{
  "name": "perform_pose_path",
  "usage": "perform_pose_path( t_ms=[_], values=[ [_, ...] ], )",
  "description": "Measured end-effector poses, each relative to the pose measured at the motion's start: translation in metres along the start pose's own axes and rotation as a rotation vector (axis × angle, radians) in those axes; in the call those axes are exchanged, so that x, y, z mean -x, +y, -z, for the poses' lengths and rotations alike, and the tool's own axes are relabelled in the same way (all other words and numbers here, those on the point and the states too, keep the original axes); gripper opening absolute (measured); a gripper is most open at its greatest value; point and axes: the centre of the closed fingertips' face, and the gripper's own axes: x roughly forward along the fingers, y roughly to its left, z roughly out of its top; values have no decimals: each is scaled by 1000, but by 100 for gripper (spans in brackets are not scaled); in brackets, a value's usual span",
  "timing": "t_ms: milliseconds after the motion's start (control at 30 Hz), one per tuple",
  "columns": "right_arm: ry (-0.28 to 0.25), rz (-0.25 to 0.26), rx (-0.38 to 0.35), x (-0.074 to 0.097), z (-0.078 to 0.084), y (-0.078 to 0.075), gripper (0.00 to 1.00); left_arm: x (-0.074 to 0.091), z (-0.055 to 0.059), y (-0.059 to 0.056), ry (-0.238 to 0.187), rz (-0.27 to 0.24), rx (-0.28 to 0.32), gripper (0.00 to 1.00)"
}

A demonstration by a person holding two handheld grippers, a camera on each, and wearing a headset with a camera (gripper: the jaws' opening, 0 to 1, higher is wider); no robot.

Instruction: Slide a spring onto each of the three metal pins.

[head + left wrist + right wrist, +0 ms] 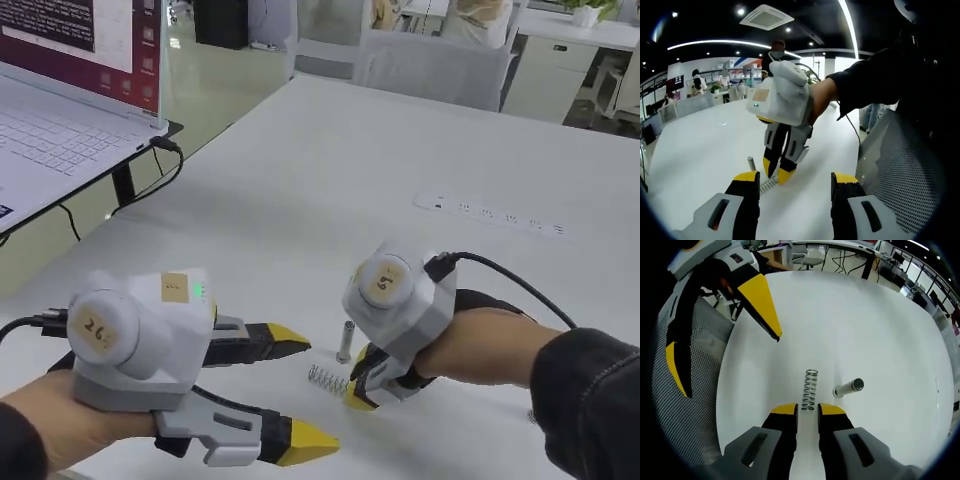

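The spring (810, 390) lies flat on the white table (400, 170), just beside the upright metal pin (850, 387) and not touching it. The right gripper (808, 409) has its jaws narrowly parted at the spring's end farther from the pin; whether they pinch it cannot be told. The left gripper (315, 392) is across the spring from the pin, jaws spread wide, holding nothing.

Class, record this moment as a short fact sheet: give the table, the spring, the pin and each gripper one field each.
Table: white worktop.
Spring: lying flat on it, not on a pin.
Pin: standing upright beside the spring, bare.
Left gripper: open, jaws wide apart, empty.
Right gripper: tips either side of the spring's near end; grip unclear.
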Motion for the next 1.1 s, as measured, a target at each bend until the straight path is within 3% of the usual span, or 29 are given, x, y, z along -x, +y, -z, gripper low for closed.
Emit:
perform_pose_path(
  t_ms=[600, 900, 1100],
  values=[
    [16, 13, 23, -2, -1, 3, 9, -1, -1, -1, 3, -4, -2, 51],
    [1, 14, 29, 12, -1, 7, 9, -1, 1, 1, 15, -6, -10, 51],
    [-18, 7, 57, 32, -5, 16, 9, -1, 2, 2, 17, -8, -18, 50]
  ],
)
